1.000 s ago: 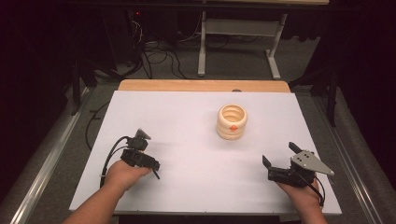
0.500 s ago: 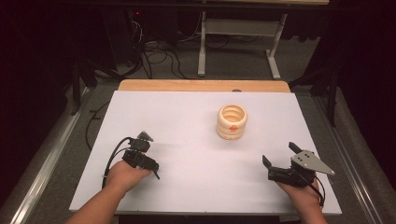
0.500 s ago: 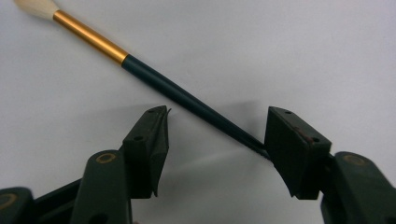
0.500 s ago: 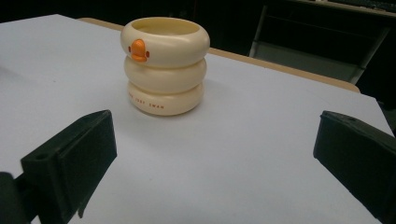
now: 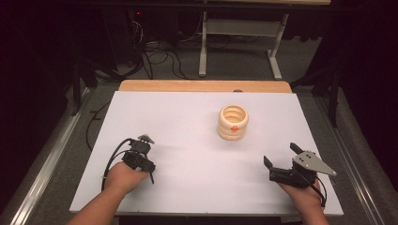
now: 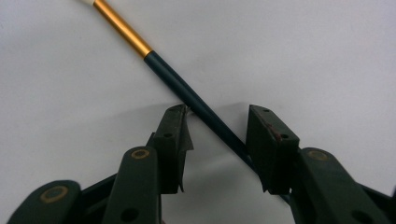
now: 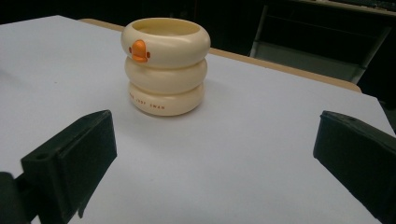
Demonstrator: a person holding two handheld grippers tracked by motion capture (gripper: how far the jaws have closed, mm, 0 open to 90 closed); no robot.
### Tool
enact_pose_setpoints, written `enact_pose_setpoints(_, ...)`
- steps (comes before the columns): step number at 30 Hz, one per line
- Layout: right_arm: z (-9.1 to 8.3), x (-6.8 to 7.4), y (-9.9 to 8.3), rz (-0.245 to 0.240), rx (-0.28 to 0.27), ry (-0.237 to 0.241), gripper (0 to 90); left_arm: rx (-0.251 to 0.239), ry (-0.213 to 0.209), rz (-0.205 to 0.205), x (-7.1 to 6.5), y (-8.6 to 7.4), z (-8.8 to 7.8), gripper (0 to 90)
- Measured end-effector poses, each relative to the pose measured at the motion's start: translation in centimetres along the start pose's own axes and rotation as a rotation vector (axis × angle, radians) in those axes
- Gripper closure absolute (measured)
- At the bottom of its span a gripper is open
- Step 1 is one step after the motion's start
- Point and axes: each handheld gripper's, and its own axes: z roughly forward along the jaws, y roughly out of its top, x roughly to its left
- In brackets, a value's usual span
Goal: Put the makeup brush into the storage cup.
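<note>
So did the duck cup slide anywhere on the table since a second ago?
No. The duck cup sits at the same spot, just in front of the wooden strip at the table's far edge, right of the middle, neither hand-held gripper touching it.

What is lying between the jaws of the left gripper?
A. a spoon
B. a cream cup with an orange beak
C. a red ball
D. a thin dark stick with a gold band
D: in the left gripper view a thin dark stick with a gold band lies on the white table and runs slantwise between the jaws of the left gripper, which have just been closing around it.
</note>
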Motion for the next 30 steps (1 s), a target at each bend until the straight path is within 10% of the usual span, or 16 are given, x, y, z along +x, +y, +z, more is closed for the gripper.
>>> enact_pose_setpoints(30,0.0,0.0,0.0,0.002,-0.001,0.002,0.9,0.012,-0.034,0.000,1.5,0.1,-0.1,81.4)
